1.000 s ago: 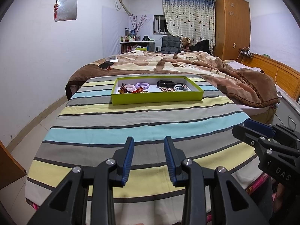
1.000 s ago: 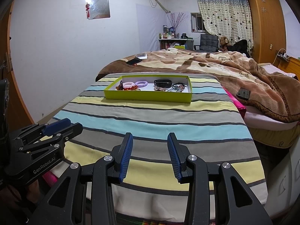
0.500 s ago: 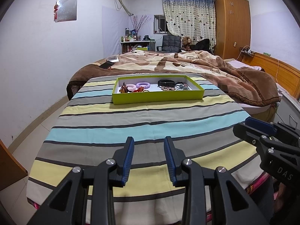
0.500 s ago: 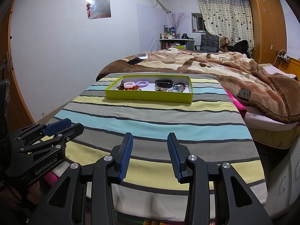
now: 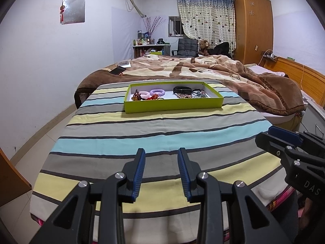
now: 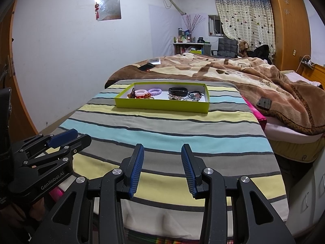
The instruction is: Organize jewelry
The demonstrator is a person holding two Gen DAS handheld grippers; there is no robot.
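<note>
- Left wrist view: the left gripper [image 5: 161, 171] is held above the near end of the striped cloth [image 5: 142, 130], its fingers [image 5: 139, 172] spread apart with nothing between them. The right gripper [image 5: 284, 140] is seen at the right edge, side-on, so its gap cannot be judged from here.
- The green tray [image 5: 174, 103] is set well apart from both grippers, near the far end of the cloth, its long axis running left to right across the view. Inside it, the pink and purple coil bands [image 5: 151, 93] and red beads are gathered at the left, and a black band [image 5: 182, 90] with tangled chains at the right.
- Right wrist view: the right gripper [image 6: 162, 168] is likewise parted and empty. The left gripper [image 6: 61, 140] is seen at the left edge. The tray [image 6: 162, 106] is seen with its long side facing the fingers, slightly skewed.
- Risk, as judged: the pieces are piled touching one another, so a neighbour could be dragged along by tangled chains. The light tray could be pushed across the soft cloth by a careless reach.
</note>
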